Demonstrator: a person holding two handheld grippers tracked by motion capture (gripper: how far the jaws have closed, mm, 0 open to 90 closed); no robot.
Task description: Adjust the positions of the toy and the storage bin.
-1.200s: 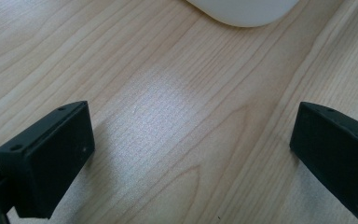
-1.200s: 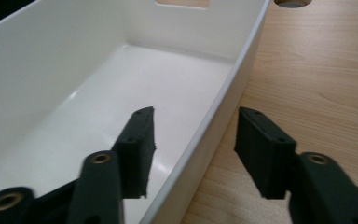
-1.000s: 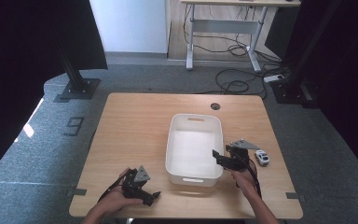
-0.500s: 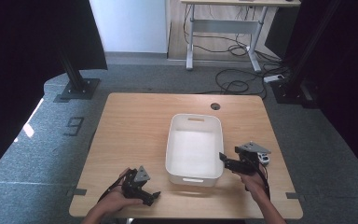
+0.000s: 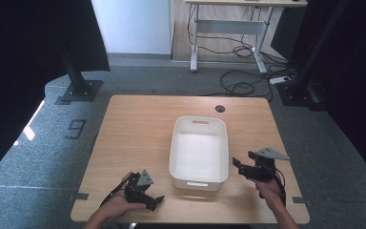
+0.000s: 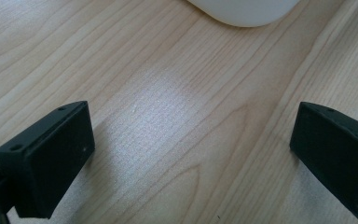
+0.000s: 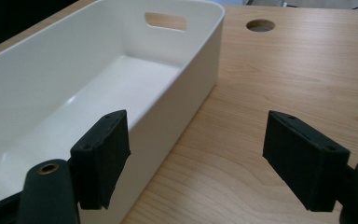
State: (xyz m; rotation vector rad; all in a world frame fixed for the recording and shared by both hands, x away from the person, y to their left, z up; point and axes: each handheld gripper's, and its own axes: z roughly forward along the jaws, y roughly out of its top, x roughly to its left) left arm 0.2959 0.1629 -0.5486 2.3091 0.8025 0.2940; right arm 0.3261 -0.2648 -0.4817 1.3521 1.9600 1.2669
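white tub (image 5: 199, 151), rectangular and open-topped, sits at the centre of the high view on the wooden table (image 5: 138, 129), long axis running from the upper part of the frame toward the lower edge, with a slot handle cut in each short wall. its interior shows bare white plastic. right gripper (image 5: 238, 167) is held in a hand (image 5: 269, 190) at lower right of the high view, just beside the tub's right wall near the lower corner, not touching it; its jaws point toward the tub and have just been opening, with nothing between them. in the right gripper view the right gripper (image 7: 196, 158) has its jaws spread wide at the bottom of the frame, the left jaw in front of the tub's (image 7: 98, 88) side wall and the right jaw over bare table (image 7: 298, 70); the far slot handle lies at upper centre and a round cable hole (image 7: 260, 24) in the tabletop at upper right. left gripper (image 5: 156, 202) is at lower left of the high view, held in a hand (image 5: 116, 206), low over the table and apart from the tub's lower left corner. in the left gripper view the left gripper (image 6: 191, 154) also stands wide open and holds nothing, with only wood grain (image 6: 177, 121) between the jaws; a rounded corner of the tub (image 6: 244, 10) appears at the top edge of the frame.
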